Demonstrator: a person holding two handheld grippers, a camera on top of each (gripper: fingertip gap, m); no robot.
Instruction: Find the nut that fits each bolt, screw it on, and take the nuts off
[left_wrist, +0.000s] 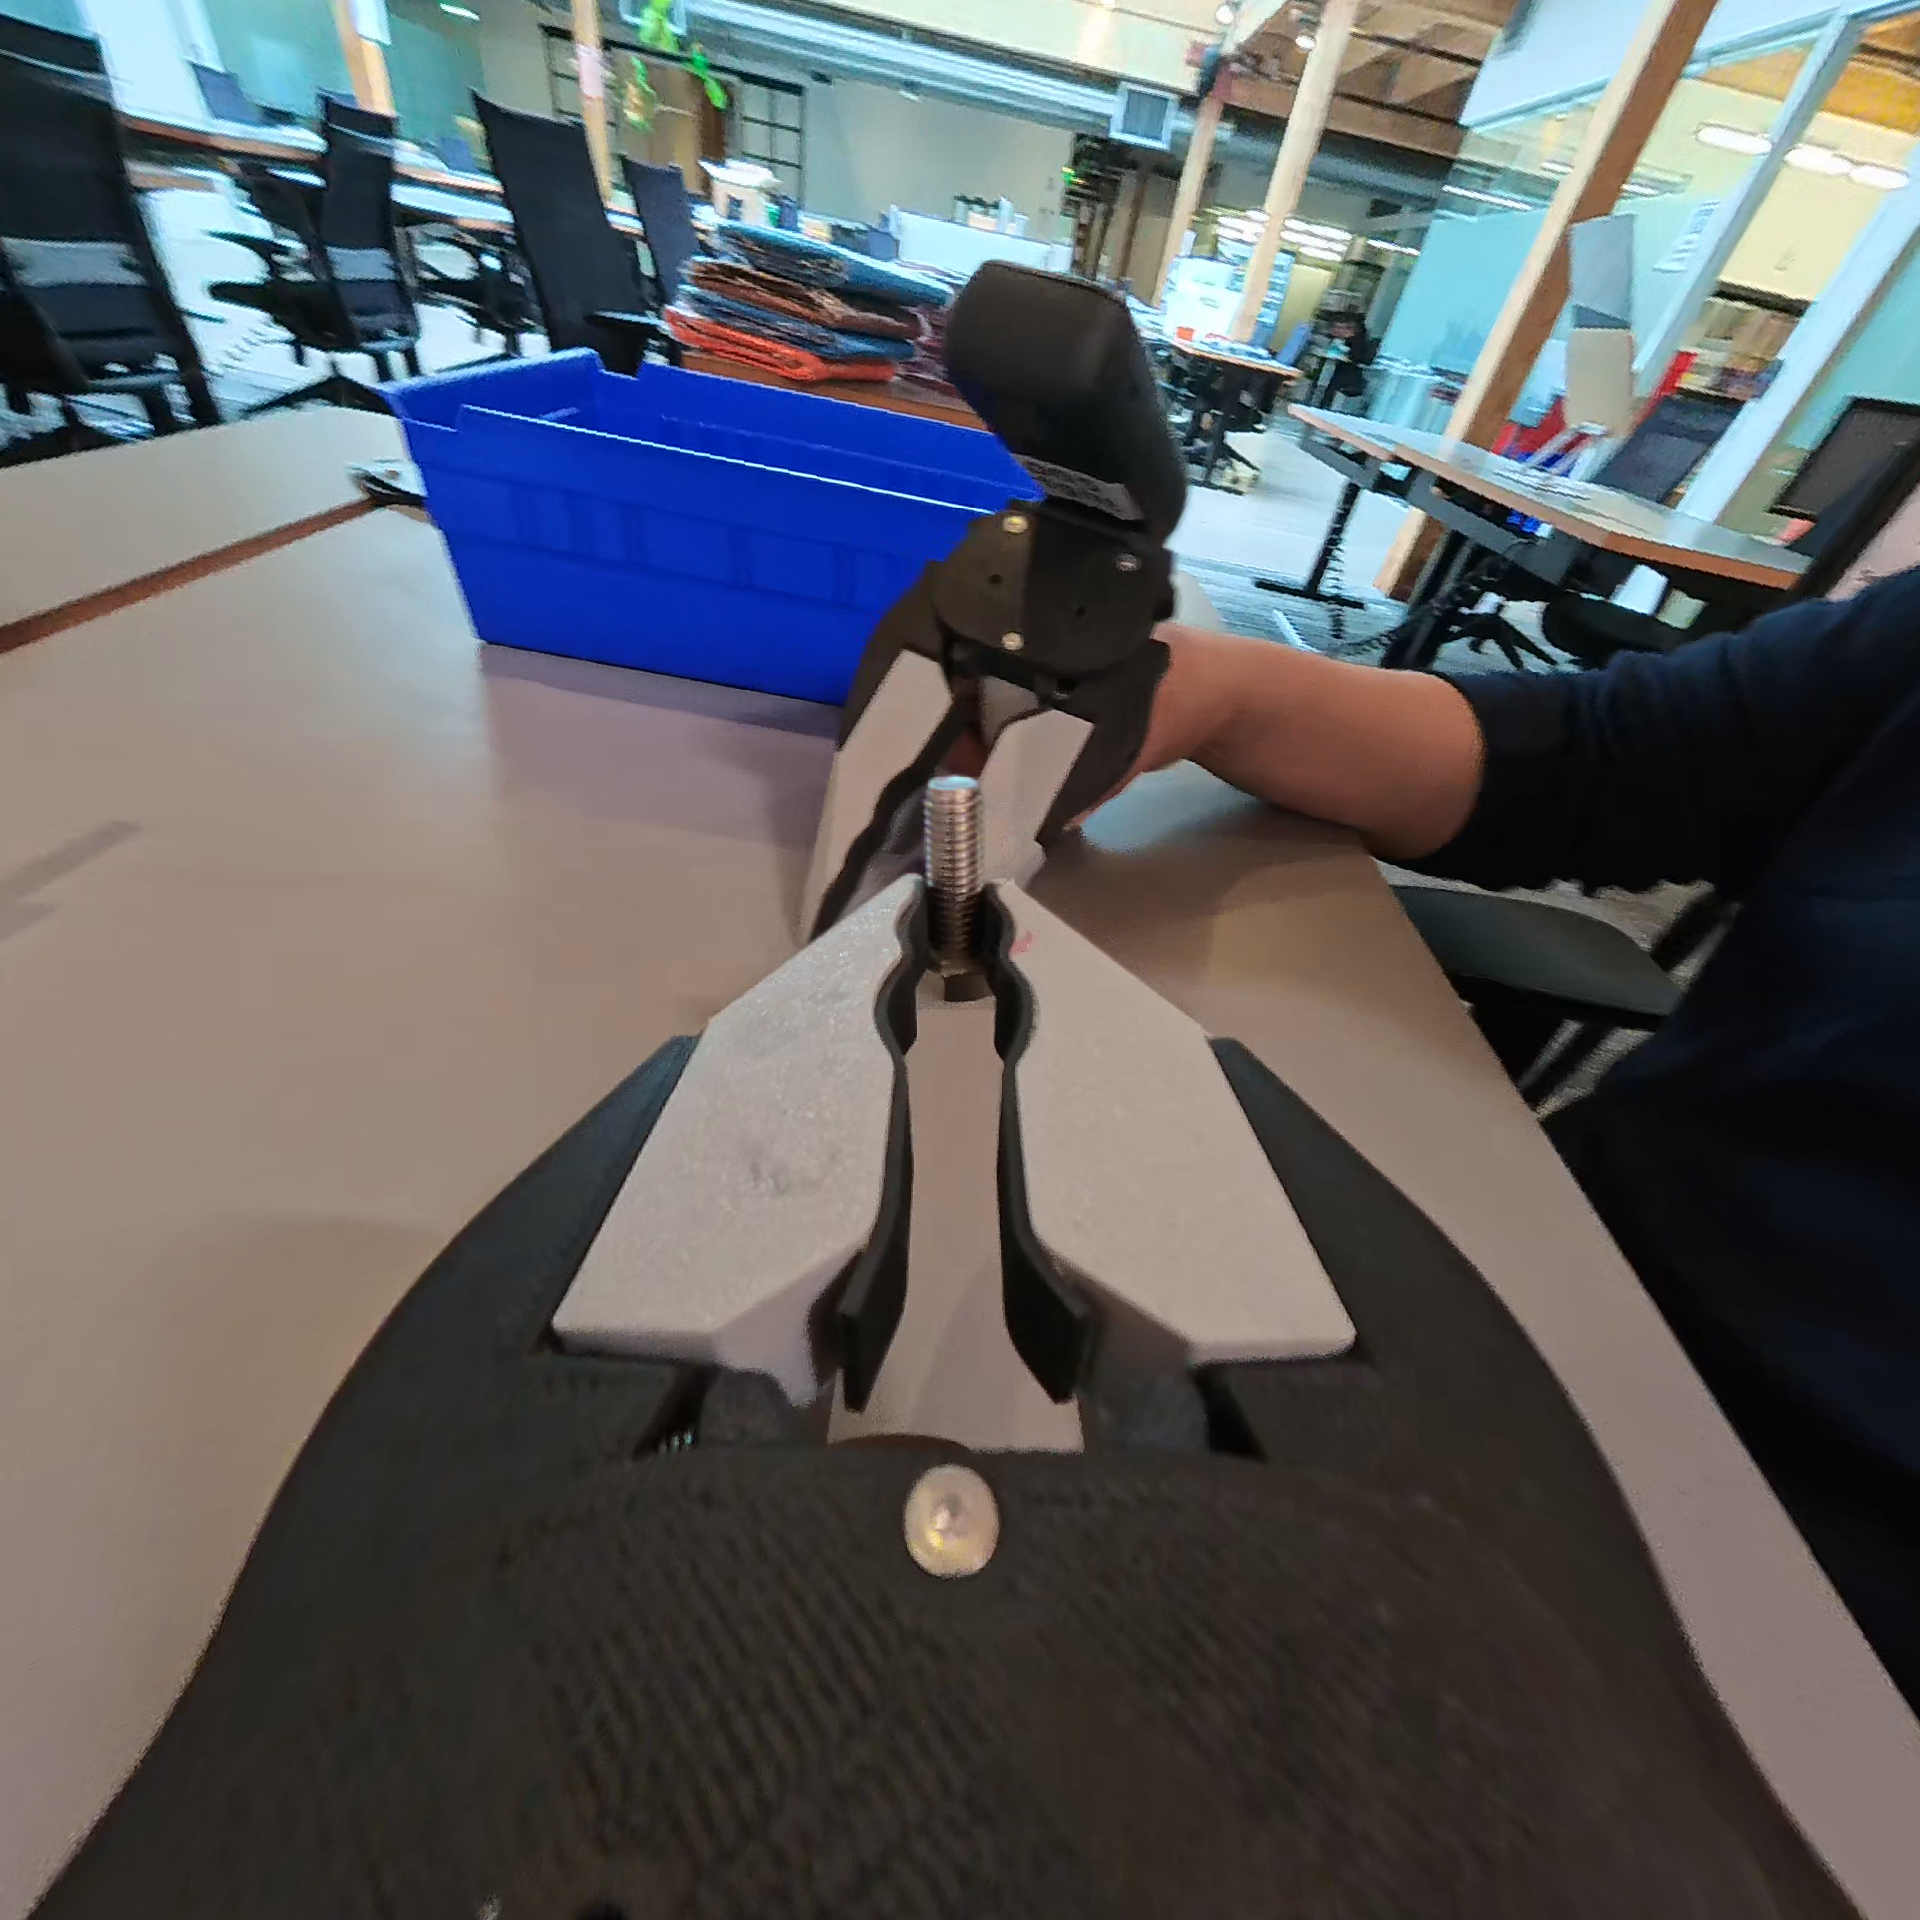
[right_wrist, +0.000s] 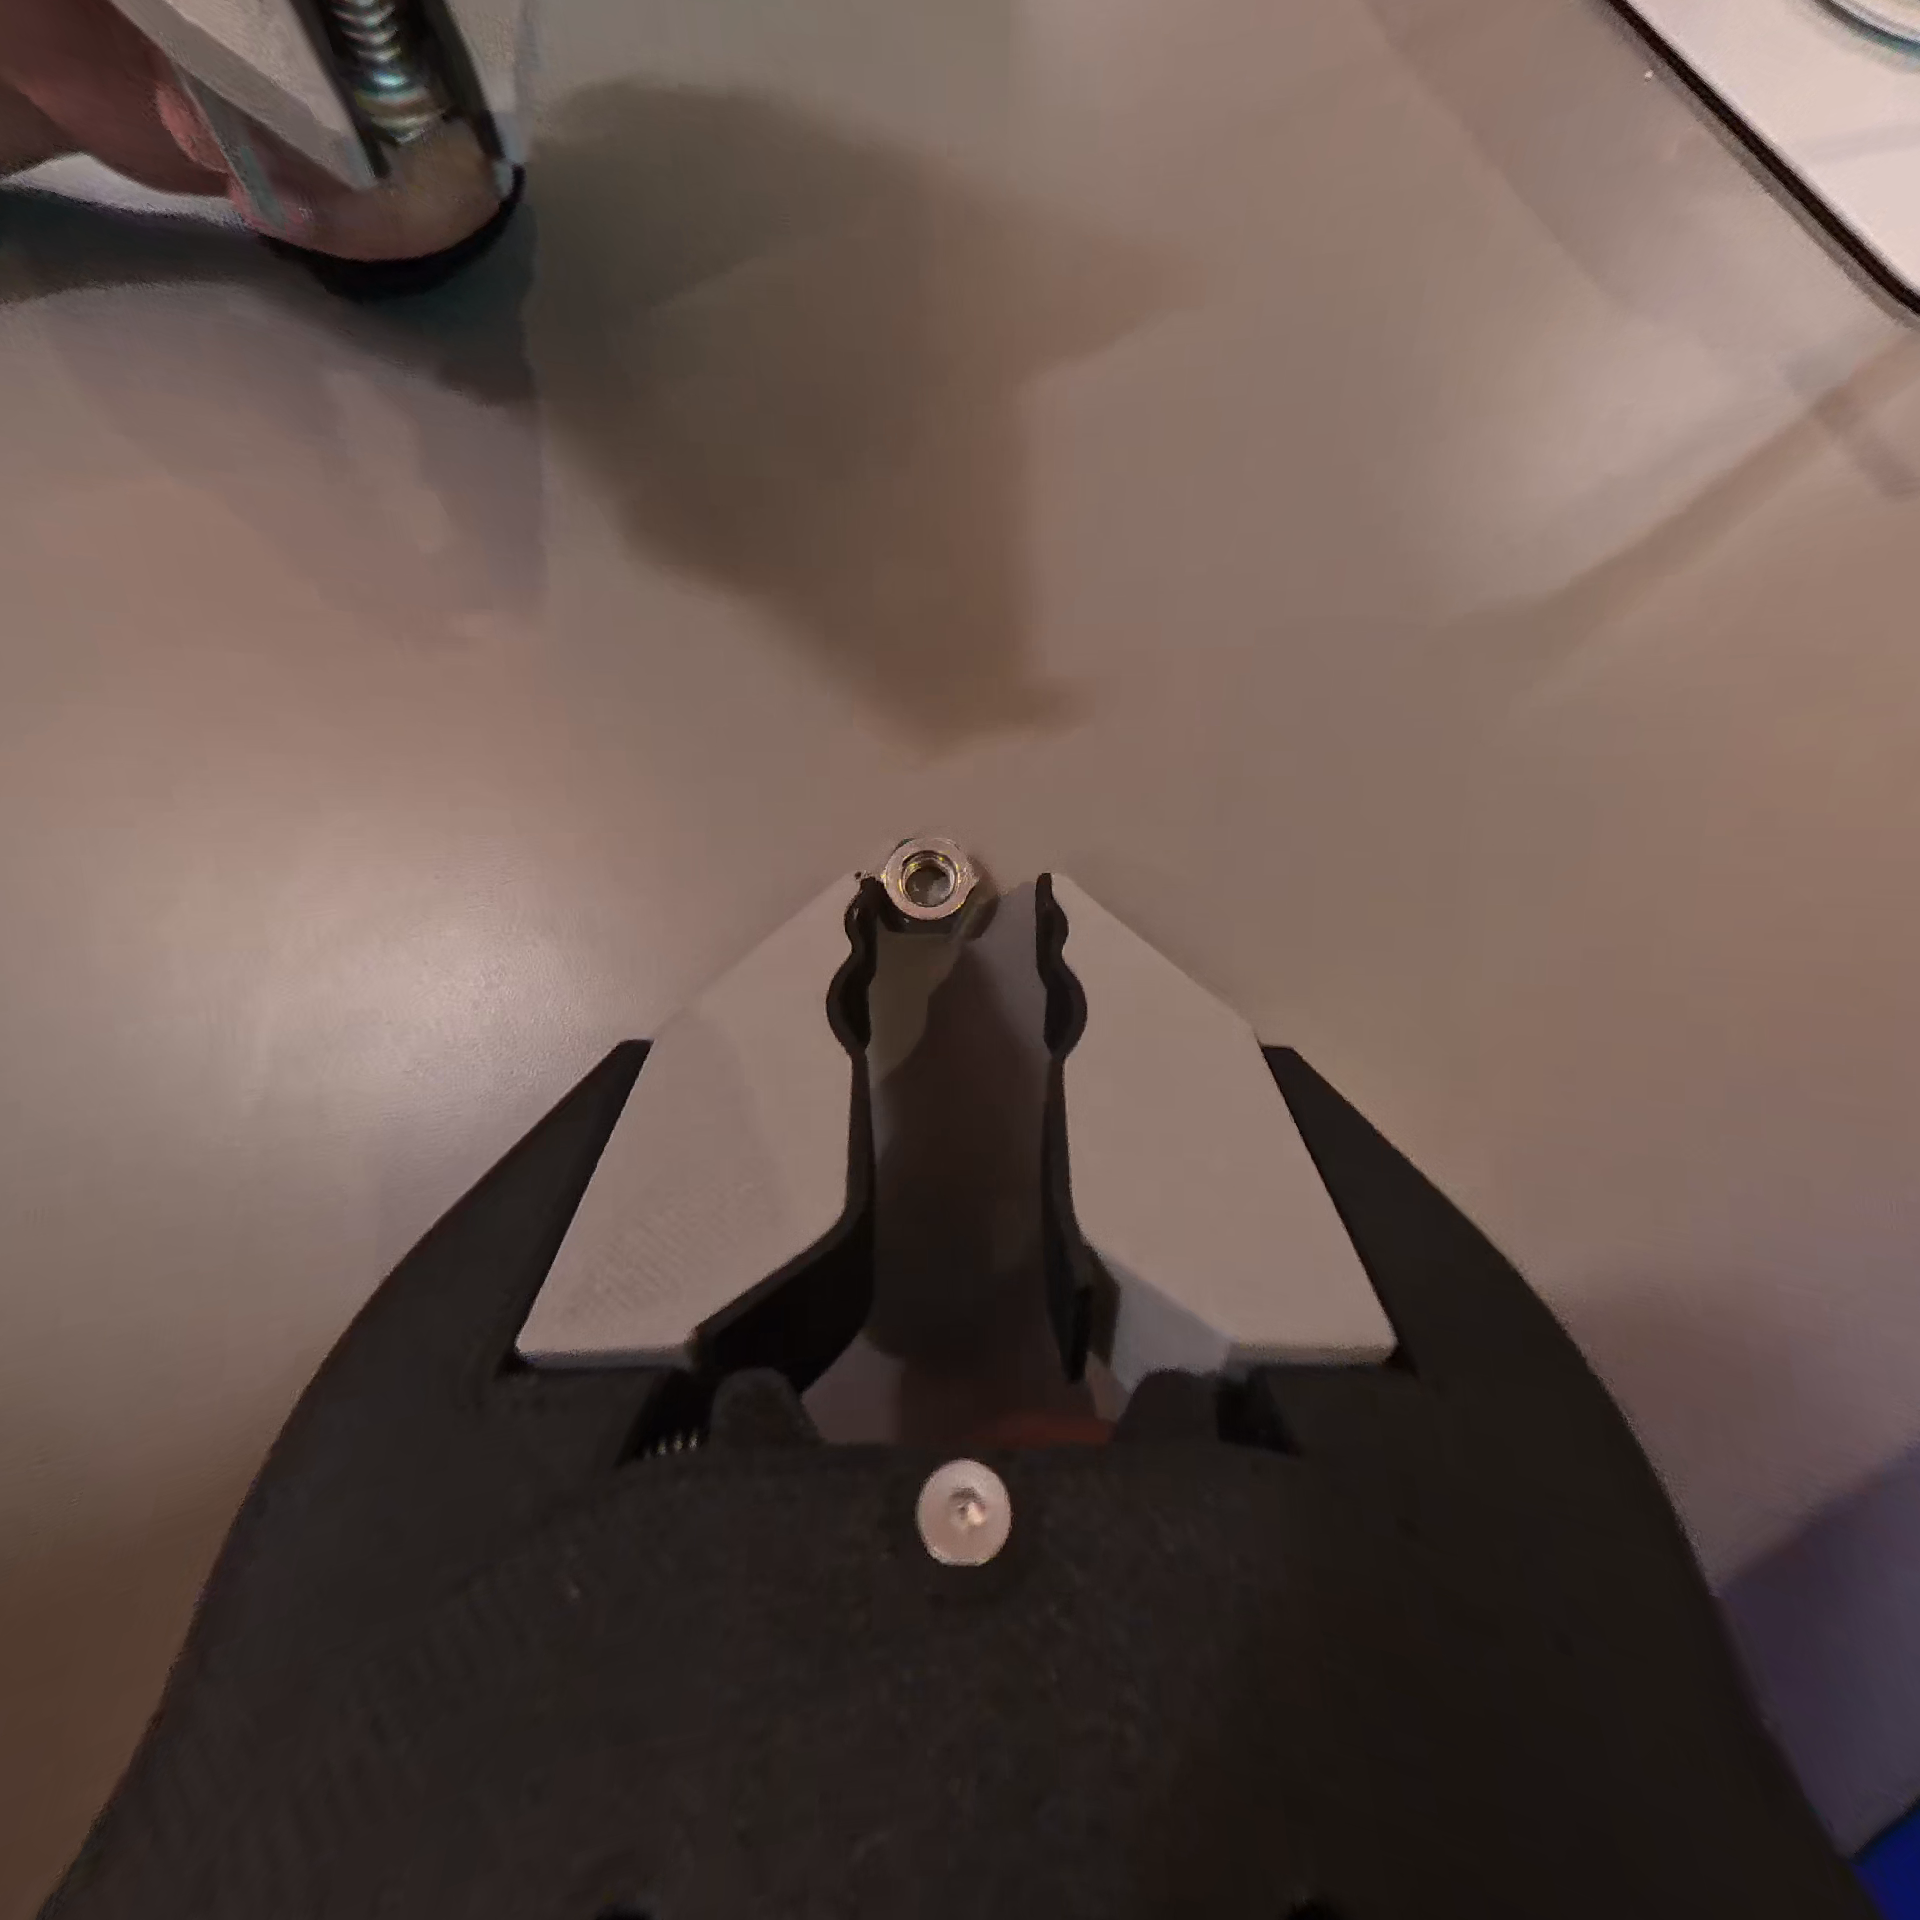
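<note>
Partly hidden bolt (left_wrist: 952, 873) between fingers (left_wrist: 831, 997).

The left gripper (left_wrist: 956, 940) has pale grey fingers (left_wrist: 800, 1132) with black inner pads, on a black, finely ribbed body. Between its tips stands a shiny silver bolt (left_wrist: 952, 842). Beyond the tips is a bright blue bin (left_wrist: 665, 540) on a matte beige-grey table (left_wrist: 312, 831). The right gripper (right_wrist: 951, 894) shows the same 2 colours; at its left fingertip lies a silver nut (right_wrist: 923, 885).

Blue bin (left_wrist: 665, 540) beyond open tabletop (left_wrist: 312, 935)
</note>
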